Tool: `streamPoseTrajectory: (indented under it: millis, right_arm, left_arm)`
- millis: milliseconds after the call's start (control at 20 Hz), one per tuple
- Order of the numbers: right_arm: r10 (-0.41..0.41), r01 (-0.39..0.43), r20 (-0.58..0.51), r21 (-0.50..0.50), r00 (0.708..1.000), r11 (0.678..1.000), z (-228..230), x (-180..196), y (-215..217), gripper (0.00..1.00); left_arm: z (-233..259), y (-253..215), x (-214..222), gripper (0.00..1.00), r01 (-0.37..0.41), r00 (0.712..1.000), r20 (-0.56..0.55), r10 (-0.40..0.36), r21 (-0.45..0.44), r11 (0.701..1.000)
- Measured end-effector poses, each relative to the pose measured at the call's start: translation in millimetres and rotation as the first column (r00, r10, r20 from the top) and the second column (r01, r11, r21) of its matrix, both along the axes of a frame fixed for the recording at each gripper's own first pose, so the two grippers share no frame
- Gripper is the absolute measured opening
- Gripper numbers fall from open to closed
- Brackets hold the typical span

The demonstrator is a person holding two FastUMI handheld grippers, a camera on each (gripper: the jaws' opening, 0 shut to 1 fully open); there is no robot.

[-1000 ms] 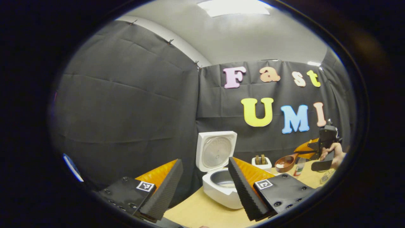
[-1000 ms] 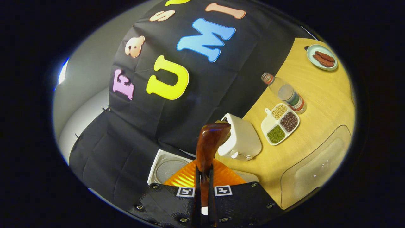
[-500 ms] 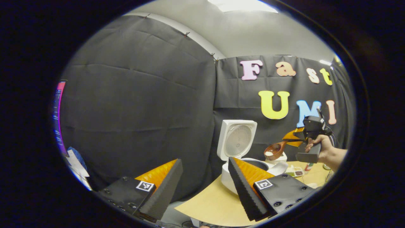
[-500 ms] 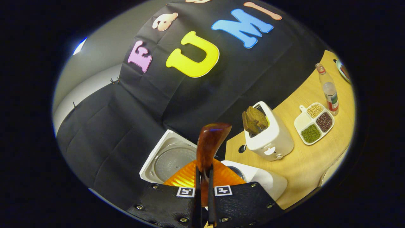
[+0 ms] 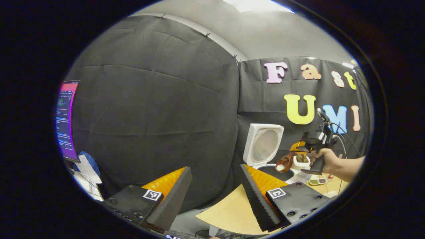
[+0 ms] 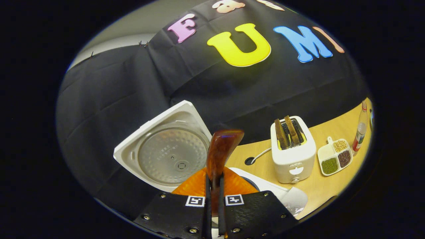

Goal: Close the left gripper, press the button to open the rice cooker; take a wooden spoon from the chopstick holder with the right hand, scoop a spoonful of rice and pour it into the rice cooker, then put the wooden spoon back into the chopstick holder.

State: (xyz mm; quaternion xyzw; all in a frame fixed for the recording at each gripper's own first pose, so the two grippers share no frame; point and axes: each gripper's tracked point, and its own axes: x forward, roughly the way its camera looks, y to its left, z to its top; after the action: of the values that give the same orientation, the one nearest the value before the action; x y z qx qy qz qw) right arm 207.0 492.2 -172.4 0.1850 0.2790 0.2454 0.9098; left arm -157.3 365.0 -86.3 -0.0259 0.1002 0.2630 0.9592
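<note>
Between R tool's [image 6: 212,212] fingers, right gripper view: wooden spoon [image 6: 219,152] handle pinched, fingers closed on it w/ only a slit; bowel end hidden from this cam. Rice cooker [image 6: 265,186] body mostly hidden behind tool, lid [image 6: 167,149] up. L tool [image 5: 215,199] wide apart, holding nothing, off edge of surface [image 5: 232,215]. Farther off, left gripper view: spoon bowl w/ rice [image 5: 281,167] just over cooker pot; chopstick holder can't be made out.
</note>
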Motion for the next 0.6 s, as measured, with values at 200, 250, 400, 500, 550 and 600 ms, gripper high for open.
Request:
streamPoseTrajectory:
  millis: [200,250,400,500,550,600]
  right_arm:
    - [0.097,-0.073,0.117,-0.197,0.988,0.978,-5.9,0.1,8.0,0.08]
    - [0.124,-0.087,0.147,-0.234,0.981,0.968,-4.4,-1.6,9.6,0.08]
    - [0.208,-0.109,0.255,-0.352,0.945,0.929,6.4,-7.4,12.7,0.08]
    - [0.273,-0.100,0.329,-0.458,0.904,0.883,13.5,-10.3,11.9,0.08]
    - [0.305,-0.092,0.362,-0.502,0.881,0.860,17.0,-11.7,11.9,0.08]
    - [0.332,-0.085,0.386,-0.533,0.861,0.842,18.6,-12.8,13.4,0.08]
  left_arm:
    - [-3.1,5.8,-3.0,1.00,-0.012,1.000,-0.007,0.012,-0.007,1.000]
    - [-7.3,6.5,-1.1,0.96,-0.014,1.000,-0.012,0.014,-0.008,1.000]
    - [-10.5,5.9,4.5,0.95,-0.006,1.000,-0.020,0.006,-0.017,1.000]
    - [-5.4,4.7,9.8,0.95,0.000,1.000,-0.005,0.000,-0.014,1.000]
    - [-4.2,2.7,10.2,0.99,0.005,1.000,0.001,-0.005,-0.013,1.000]
    - [-3.2,2.4,12.0,0.95,0.009,1.000,0.004,-0.009,-0.009,1.000]
